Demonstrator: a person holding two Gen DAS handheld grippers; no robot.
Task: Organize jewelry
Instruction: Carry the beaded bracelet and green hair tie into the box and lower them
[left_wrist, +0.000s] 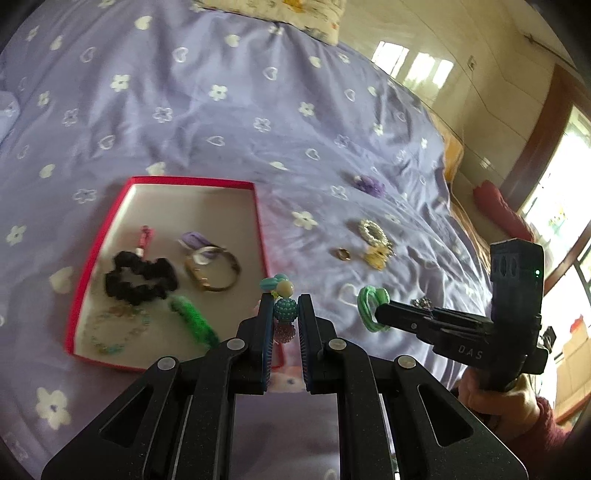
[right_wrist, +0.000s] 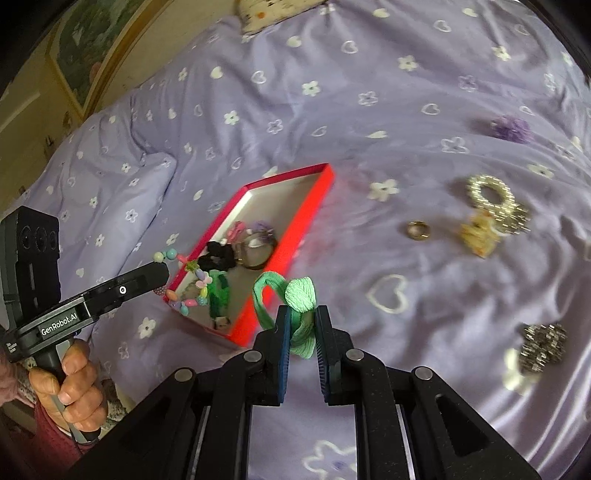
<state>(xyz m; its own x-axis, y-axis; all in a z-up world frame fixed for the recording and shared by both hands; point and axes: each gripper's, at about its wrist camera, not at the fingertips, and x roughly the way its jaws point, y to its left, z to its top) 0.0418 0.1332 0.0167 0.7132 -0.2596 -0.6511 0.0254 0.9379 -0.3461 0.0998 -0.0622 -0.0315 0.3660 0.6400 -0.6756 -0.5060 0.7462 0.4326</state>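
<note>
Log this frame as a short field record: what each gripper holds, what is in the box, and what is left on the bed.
left gripper: shut on beaded bracelet, held over the near right corner of the red box
right gripper: shut on green hair tie, right of the box
in box: black scrunchie, bangle, green piece, pale bead bracelet
on bedspread: gold ring, pearl ring-shaped piece, purple scrunchie, silver piece

Glossy plastic beads of a pastel bracelet (left_wrist: 283, 295) sit between matt black tongs (left_wrist: 283, 314); ahead, a red cardboard tray (left_wrist: 258, 218) on smooth, faintly shiny lilac cotton bedding (left_wrist: 221, 122).
</note>
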